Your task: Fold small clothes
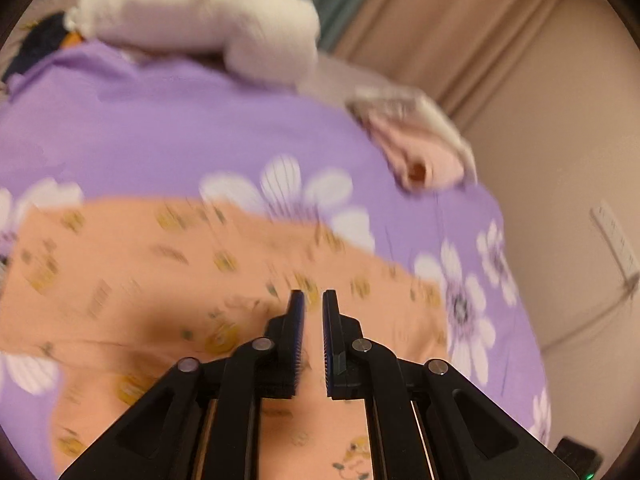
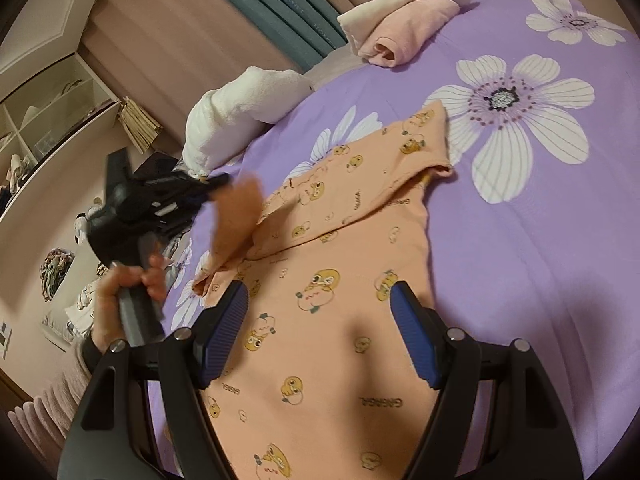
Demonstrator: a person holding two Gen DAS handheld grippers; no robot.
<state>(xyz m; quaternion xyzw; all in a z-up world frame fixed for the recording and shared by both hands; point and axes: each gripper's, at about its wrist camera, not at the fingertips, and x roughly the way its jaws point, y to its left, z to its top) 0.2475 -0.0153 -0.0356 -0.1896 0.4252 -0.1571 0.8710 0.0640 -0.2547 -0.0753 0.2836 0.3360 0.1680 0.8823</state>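
Note:
An orange garment (image 2: pixel 340 280) printed with yellow cartoon figures lies spread on a purple flowered bedsheet (image 2: pixel 540 260). Its upper part is folded over on itself. My right gripper (image 2: pixel 318 292) hangs open just above the garment's body, with a finger on either side of the print. My left gripper (image 2: pixel 222 181), held in a person's hand (image 2: pixel 128 292), is at the garment's left side. It is shut on a blurred flap of the orange garment (image 2: pixel 236 216) and holds it lifted. In the left wrist view the left gripper (image 1: pixel 313 294) has its jaws nearly together above the orange garment (image 1: pixel 160 272).
A rolled white cloth (image 2: pixel 236 120) lies at the far left edge of the bed. A folded pink and white garment (image 2: pixel 404 28) lies at the far end. Open shelves (image 2: pixel 48 120) and piled clothes stand beyond the bed's left side. A wall (image 1: pixel 560 160) is to the right.

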